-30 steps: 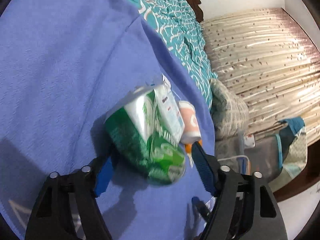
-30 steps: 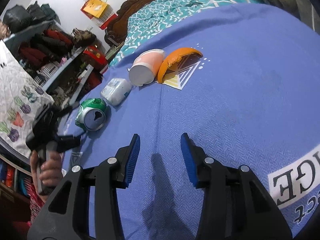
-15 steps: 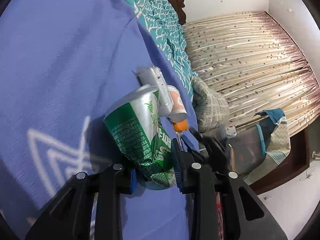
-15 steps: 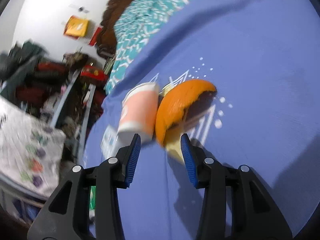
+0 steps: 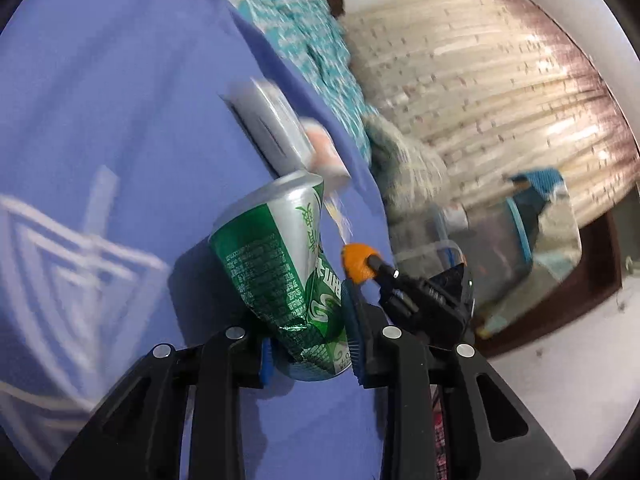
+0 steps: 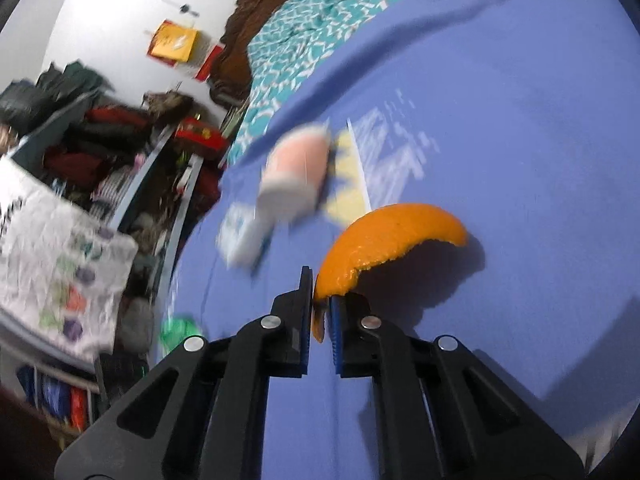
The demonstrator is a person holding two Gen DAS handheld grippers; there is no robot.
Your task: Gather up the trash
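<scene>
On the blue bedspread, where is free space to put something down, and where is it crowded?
In the right wrist view, the blue bedspread lies bare right of the curved orange peel. It is crowded left of the peel, around the pink paper cup and the white packet.

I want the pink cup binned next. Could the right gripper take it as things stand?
Probably not yet. The right gripper has its fingers shut on the orange peel, so it would have to drop that first. The pink cup lies just beyond on the blue blanket, with nothing between.
</scene>
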